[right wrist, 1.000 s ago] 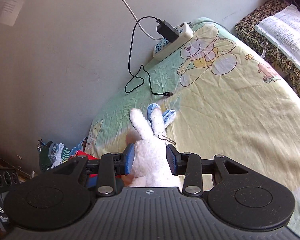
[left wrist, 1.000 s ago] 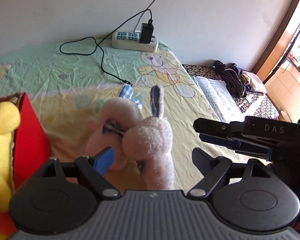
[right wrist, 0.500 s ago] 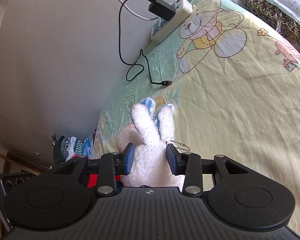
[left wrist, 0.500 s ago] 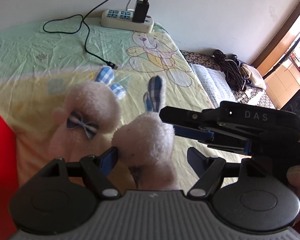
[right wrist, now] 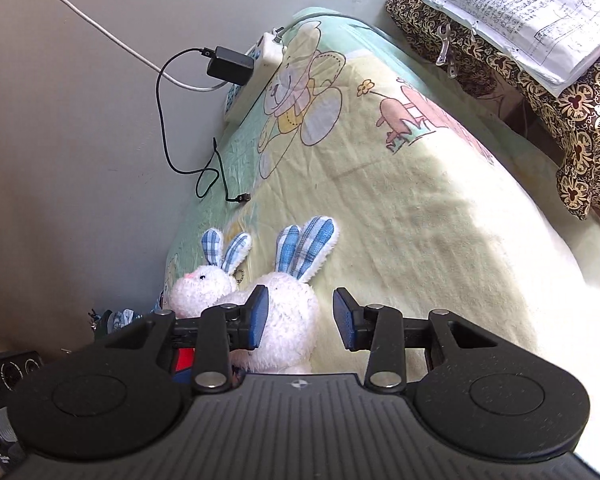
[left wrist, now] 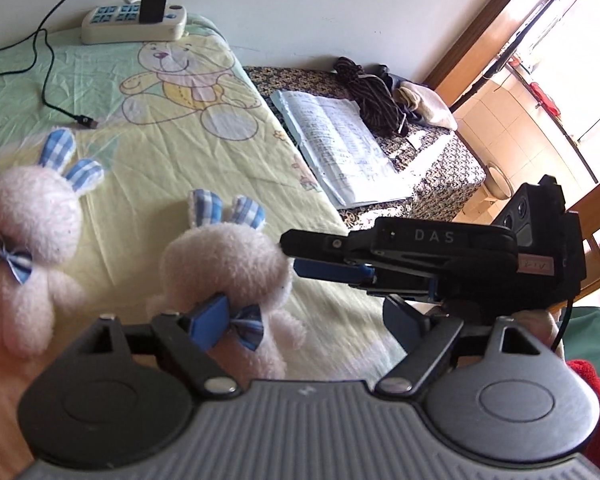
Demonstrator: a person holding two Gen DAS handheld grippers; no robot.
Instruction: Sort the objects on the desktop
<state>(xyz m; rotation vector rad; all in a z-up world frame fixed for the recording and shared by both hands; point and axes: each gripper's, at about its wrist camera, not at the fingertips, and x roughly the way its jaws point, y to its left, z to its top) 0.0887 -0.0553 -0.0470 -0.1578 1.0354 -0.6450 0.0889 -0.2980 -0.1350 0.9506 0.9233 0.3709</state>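
1. Landmark = the power strip [left wrist: 134, 24] at the far wall edge of the cartoon sheet [left wrist: 172, 92]. Both plush rabbits sit on the sheet well short of it, on the viewer's side.
2. Far-left rabbit [left wrist: 28, 256]: upright, checked ears pointing toward the strip, apart from both tools. In the left-wrist view it lies left of the jaws' gap.
3. Near rabbit [left wrist: 224, 264]: just right of the first, upright, long axis vertical, ears up toward the strip.
4. Left gripper [left wrist: 300, 322]: jaws spread wide, nothing pinched. Its left pad overlaps the near rabbit's bow tie in view; contact unclear. The rabbit sits at the left side of the gap, not centred.
5. Right gripper [right wrist: 300, 316]: jaws spread, empty. Its left pad looks to be against the near rabbit's [right wrist: 284, 320] right flank, so the toy lies left of the gap. The other rabbit [right wrist: 202, 294] sits further left.
6. Judgement: both tools are close, but the left's gap partly frames the toy. A small shift left would centre it, squeezing across the body.
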